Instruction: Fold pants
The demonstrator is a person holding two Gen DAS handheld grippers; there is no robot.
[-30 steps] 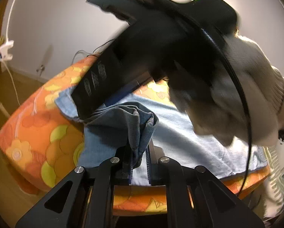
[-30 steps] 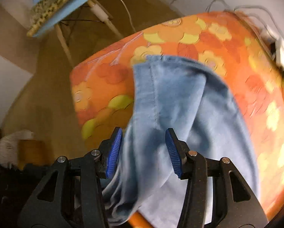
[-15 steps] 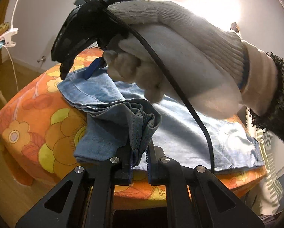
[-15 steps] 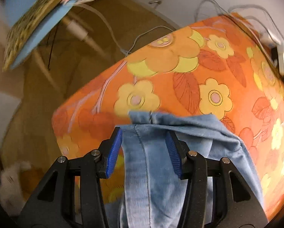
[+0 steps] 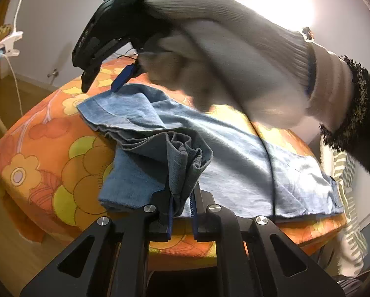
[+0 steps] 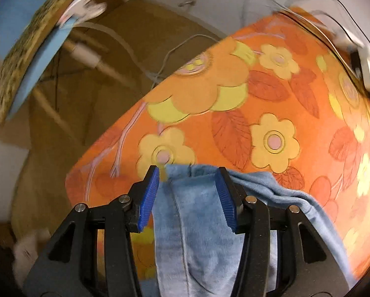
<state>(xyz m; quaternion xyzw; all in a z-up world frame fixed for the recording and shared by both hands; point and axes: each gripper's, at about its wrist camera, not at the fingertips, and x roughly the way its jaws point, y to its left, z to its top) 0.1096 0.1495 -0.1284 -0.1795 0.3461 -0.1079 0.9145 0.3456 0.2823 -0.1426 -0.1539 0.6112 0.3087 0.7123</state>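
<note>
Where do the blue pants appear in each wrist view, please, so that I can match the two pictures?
Left wrist view: the blue pants spread across the middle, a bunched fold clamped in the left gripper at bottom centre.
Right wrist view: the pants fill the lower centre, between the fingers of the right gripper, whose jaws stand apart.
Shared landmark: the orange floral bedcover under the pants.

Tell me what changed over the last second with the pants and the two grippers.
The right gripper carried the pants hem across the orange flowered cushion towards its far corner and set it down there; its jaws stayed apart astride the fabric. The left gripper stayed clamped on its bunched fold.
</note>
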